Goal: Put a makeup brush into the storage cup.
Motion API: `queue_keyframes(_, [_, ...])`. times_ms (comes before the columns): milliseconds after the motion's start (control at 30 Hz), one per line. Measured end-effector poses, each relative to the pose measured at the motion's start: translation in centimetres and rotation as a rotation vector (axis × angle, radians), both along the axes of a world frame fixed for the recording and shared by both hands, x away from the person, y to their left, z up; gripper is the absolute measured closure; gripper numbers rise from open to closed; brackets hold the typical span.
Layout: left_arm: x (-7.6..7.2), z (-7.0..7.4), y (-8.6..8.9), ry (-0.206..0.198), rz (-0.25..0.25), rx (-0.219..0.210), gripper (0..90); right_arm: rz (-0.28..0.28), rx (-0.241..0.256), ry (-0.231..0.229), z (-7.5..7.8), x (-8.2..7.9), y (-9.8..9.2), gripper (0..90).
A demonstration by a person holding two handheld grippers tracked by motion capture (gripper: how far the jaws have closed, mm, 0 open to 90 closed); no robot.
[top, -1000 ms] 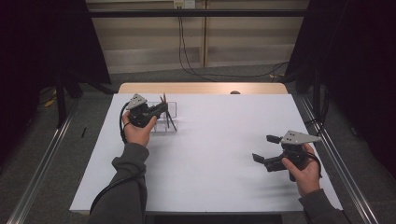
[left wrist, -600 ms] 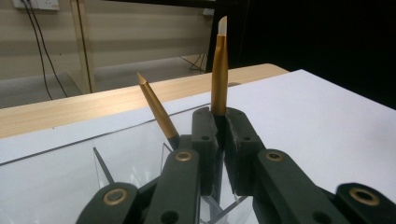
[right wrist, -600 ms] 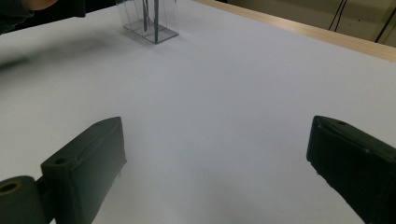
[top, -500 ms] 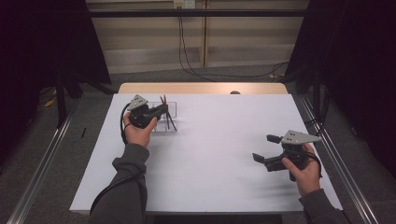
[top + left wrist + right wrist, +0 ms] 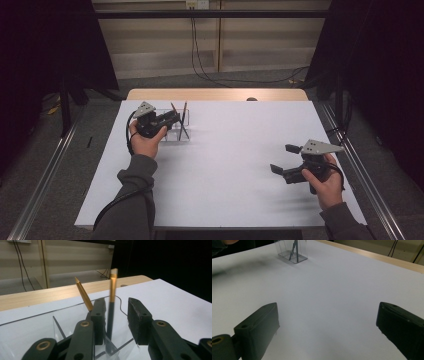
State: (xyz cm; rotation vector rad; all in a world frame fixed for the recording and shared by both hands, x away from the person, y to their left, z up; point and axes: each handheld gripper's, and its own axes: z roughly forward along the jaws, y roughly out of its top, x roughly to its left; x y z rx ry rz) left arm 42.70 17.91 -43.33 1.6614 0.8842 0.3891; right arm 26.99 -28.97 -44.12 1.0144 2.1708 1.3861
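The left claw [image 5: 112, 322] stands with its jaws parted around a black-and-gold brush [image 5: 111, 302], which rises upright in the gap between them; neither pad clearly presses on the handle, so the claw reads as open about it, not gripping. The brush's long axis runs near vertical, crosswise to the jaws' reach, its pale tip well above them and its foot down in a clear holder [image 5: 110, 347] just under the claw. A second stick, a gold pencil [image 5: 83, 296], leans away to the left, just behind the left jaw. So the move probably turns on the jaws closing squarely on the upright handle without catching the pencil.

In the high view the left claw [image 5: 172, 119] points right at the holder [image 5: 181, 131] near the counter's [image 5: 240, 150] far left, forearm reaching in from below. The right claw [image 5: 282, 159], jaws wide apart and holding nothing, hovers well away near the right edge.
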Motion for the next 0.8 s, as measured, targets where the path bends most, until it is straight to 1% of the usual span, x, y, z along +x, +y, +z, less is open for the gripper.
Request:
queue_keyframes(33, [0.04,0.06,0.05,-0.002,-0.012,-0.005,65.5,0.001,0.002,0.002,0.00,-0.01,0.03,4.1])
queue_keyframes(67, [-0.04,0.17,0.02,-0.004,0.001,0.003,63.9,0.002,0.002,0.001,0.00,-0.01,0.04,4.1])
queue_keyframes(100, [-0.02,0.24,0.10,-0.004,-0.007,-0.012,62.7,0.003,0.000,0.000,0.00,0.01,0.05,4.1])
queue_keyframes(167, [-0.10,0.42,0.10,-0.004,0.005,-0.011,59.4,0.003,-0.001,-0.001,-0.01,0.02,0.05,4.1])
queue_keyframes(233, [-0.11,0.50,0.09,-0.004,-0.010,-0.018,56.5,0.002,-0.001,0.000,-0.03,0.03,0.06,4.1])
queue_keyframes(267, [-0.15,0.56,0.10,-0.002,-0.008,-0.004,55.5,0.002,-0.001,0.000,-0.03,0.04,0.06,4.1])
queue_keyframes(300, [-0.20,0.58,0.06,0.000,-0.011,-0.009,53.6,0.002,-0.001,0.001,-0.03,0.04,0.07,4.1])
queue_keyframes(367, [-0.30,0.65,0.03,-0.009,-0.012,0.001,51.3,0.004,-0.002,-0.002,-0.02,0.03,0.10,4.1])
queue_keyframes(400, [-0.42,0.71,-0.02,-0.009,-0.004,0.006,50.2,0.005,-0.001,-0.001,-0.03,0.04,0.10,4.1])
queue_keyframes(433, [-0.45,0.72,0.01,-0.012,-0.005,-0.003,49.3,0.002,-0.001,-0.002,-0.05,0.04,0.11,4.1])
queue_keyframes(467, [-0.45,0.75,0.06,-0.013,-0.019,-0.003,47.8,0.002,-0.001,-0.001,-0.04,0.03,0.11,4.1])
queue_keyframes(500, [-0.52,0.80,0.08,-0.013,-0.014,0.007,46.8,0.003,0.000,0.003,-0.03,0.00,0.14,4.1])
queue_keyframes(533, [-0.58,0.84,0.07,-0.014,-0.010,0.003,46.1,0.002,-0.001,0.003,-0.02,-0.02,0.16,4.1])
queue_keyframes(600, [-0.63,0.91,0.11,-0.015,-0.027,-0.005,44.7,0.004,-0.003,0.002,0.00,-0.01,0.18,4.1])
queue_keyframes(633, [-0.71,0.99,0.14,-0.019,-0.030,0.009,44.6,0.004,0.001,0.002,0.00,-0.01,0.20,4.1])
queue_keyframes(667, [-0.71,1.00,0.13,-0.022,-0.048,0.001,44.8,0.004,0.002,0.003,0.01,-0.01,0.20,4.1])
queue_keyframes(700, [-0.83,1.05,0.08,-0.015,-0.041,0.005,44.8,0.005,0.000,0.002,0.01,0.00,0.18,4.1])
queue_keyframes(767, [-0.79,0.97,0.08,-0.016,-0.059,-0.004,43.0,0.002,-0.002,0.002,0.00,0.02,0.15,4.1])
queue_keyframes(800, [-0.84,0.97,0.05,-0.018,-0.056,0.004,42.3,0.001,-0.002,0.003,-0.01,0.02,0.16,4.1])
